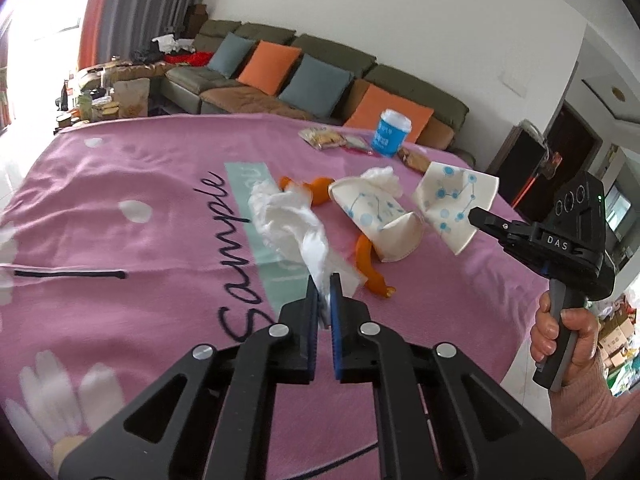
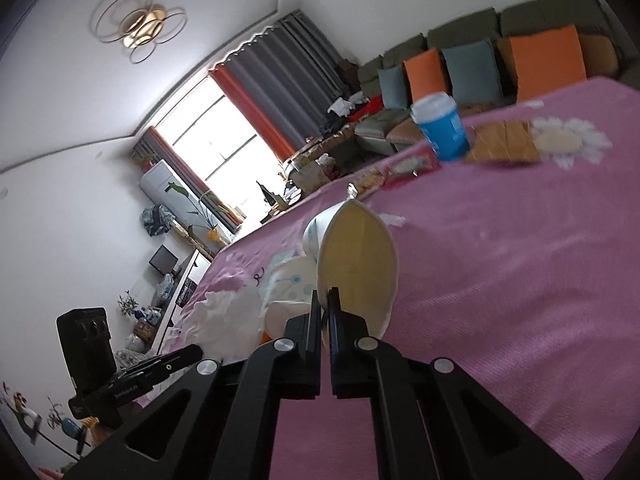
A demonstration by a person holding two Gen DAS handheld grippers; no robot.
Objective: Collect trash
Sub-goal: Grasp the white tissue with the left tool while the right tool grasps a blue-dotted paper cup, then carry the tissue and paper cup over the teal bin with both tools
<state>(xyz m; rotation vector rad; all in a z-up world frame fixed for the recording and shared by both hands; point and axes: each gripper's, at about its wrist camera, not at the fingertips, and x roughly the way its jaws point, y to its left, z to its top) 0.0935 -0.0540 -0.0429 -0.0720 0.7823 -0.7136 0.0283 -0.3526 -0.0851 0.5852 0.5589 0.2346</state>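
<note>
Pink blanket (image 1: 132,168) with daisy print and the script word "Sample" covers the work surface; a sofa (image 1: 304,80) with orange and grey cushions stands behind. Left gripper (image 1: 325,292): jaws narrow, clamped on one end of a crumpled white tissue (image 1: 288,220) that trails forward from the tips. Right gripper (image 2: 324,304): jaws nearly closed on the rim of a crushed paper cup (image 2: 356,264) — lifted clear of the blanket. A second crushed cup (image 1: 376,216) lies on the blanket between the two held items, orange peel (image 1: 370,268) beside it. Blue cup (image 1: 390,133) and snack packets (image 1: 322,138) sit near the far edge.
</note>
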